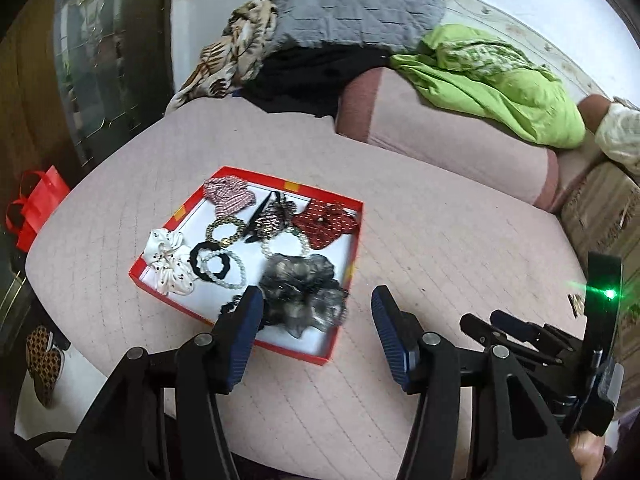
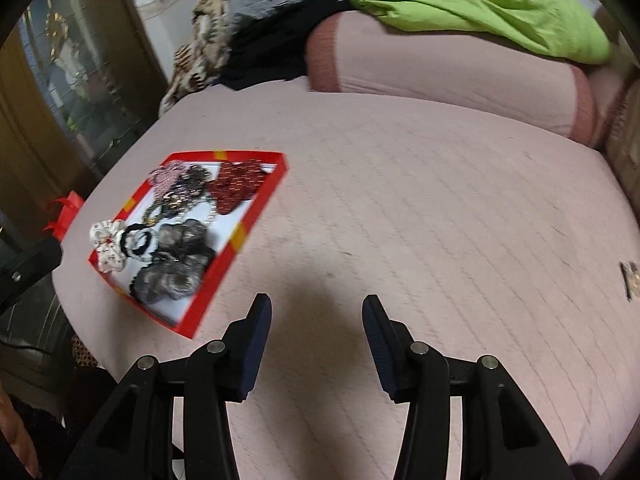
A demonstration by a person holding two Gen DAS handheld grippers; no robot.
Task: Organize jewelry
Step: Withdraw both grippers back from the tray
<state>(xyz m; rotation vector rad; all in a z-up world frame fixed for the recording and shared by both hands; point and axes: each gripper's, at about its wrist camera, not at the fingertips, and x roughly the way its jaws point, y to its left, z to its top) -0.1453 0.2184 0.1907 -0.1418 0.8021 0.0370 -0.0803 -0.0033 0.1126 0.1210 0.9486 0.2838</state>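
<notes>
Both grippers, left gripper [image 1: 318, 300] and right gripper [image 2: 316, 310], are hovering released and empty; small piece [image 2: 631, 278] at right edge is awaiting collection into red tray [image 2: 240, 236].

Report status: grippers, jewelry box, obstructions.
Left gripper and right gripper open, empty. Red box full of scrunchies and bead bracelets. Small item loose on bed. Path clear.

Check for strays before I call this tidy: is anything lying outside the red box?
Yes. One small gold-toned piece lies alone on the pink bedcover, far right of the red box, where the other accessories are gathered. It is too blurred to identify.
</notes>
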